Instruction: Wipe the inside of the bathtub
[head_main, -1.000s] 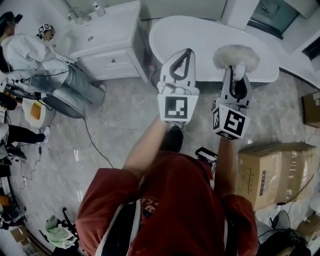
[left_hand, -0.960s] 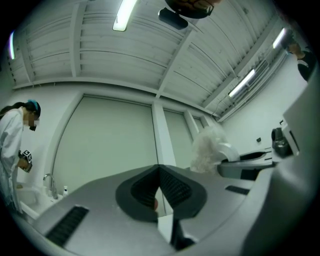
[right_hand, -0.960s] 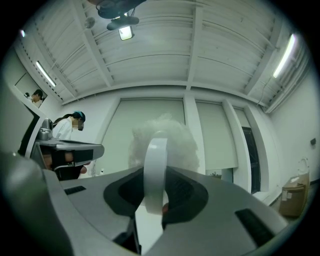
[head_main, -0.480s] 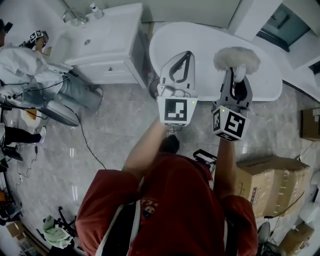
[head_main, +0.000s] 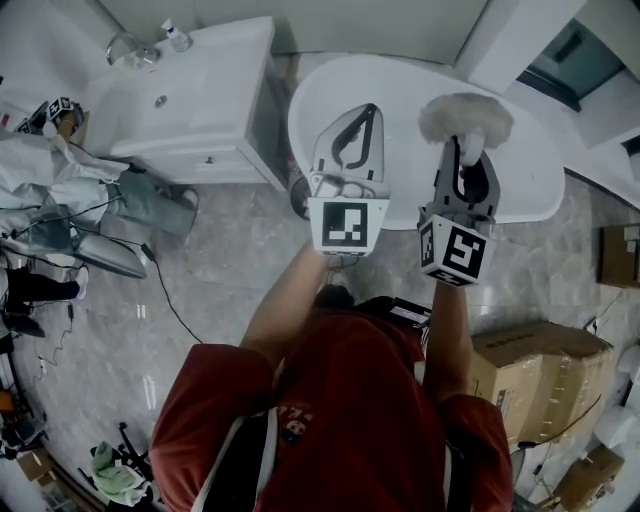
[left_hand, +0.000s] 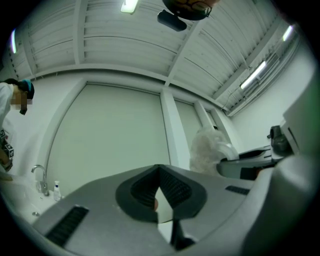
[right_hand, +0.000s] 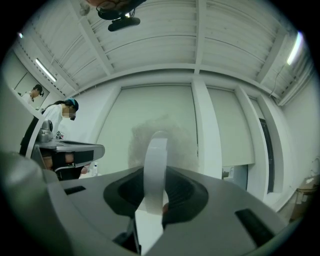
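Observation:
The white oval bathtub (head_main: 400, 85) lies ahead on the marble floor in the head view. My right gripper (head_main: 468, 146) is shut on the white handle (right_hand: 154, 165) of a fluffy white wiping pad (head_main: 465, 118), held up over the tub's near side. In the right gripper view the pad (right_hand: 172, 142) rises behind the handle. My left gripper (head_main: 371, 110) is held beside it over the tub's near rim. Its jaws meet at the tips (left_hand: 159, 172) with nothing between them. The tub's inside is not visible from either gripper view.
A white vanity cabinet (head_main: 190, 100) with a faucet (head_main: 125, 45) and a small bottle (head_main: 172, 35) stands left of the tub. A seated person (head_main: 60, 180) is at far left. Cardboard boxes (head_main: 540, 370) stand at right, and a cable (head_main: 175, 295) runs over the floor.
The tub and cabinet have drawn closer and slid down-left in the head view. Both grippers keep their pose, the right one still holding the pad.

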